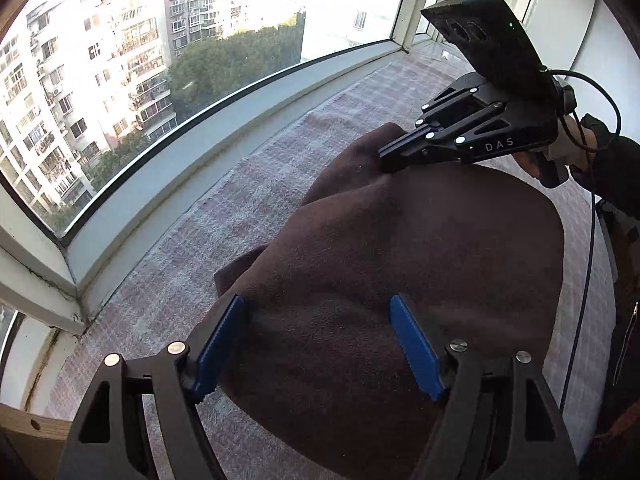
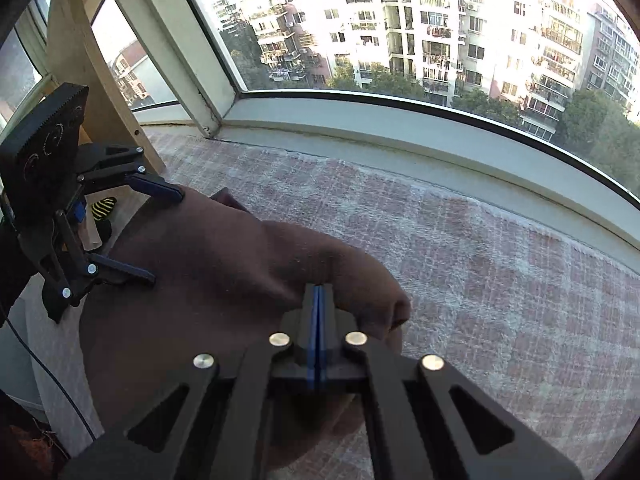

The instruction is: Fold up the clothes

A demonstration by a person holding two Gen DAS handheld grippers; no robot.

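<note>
We have dark brown fleece garment [image 1: 420,248] bunched on pink checked blanket [image 2: 500,248]. Right gripper [image 2: 319,296] fingers pinched tight into fabric, left gripper [image 1: 320,344] fingers spread, gripping nothing. Risk: one-sided pull skews fold.

Garment [image 1: 420,248] on blanket [image 1: 248,184], window [image 1: 160,60] behind, wooden frame [image 2: 80,60] at its left end

A checked cloth [image 1: 260,184] in faded red and white is spread over the ledge under a wide window [image 1: 160,40]. Tall apartment buildings [image 2: 440,20] and green trees [image 1: 240,52] are seen through the glass. A pale wooden frame [image 2: 92,80] is stood at the corner, and a yellow-and-black striped object [image 2: 103,206] is seen beside it.
</note>
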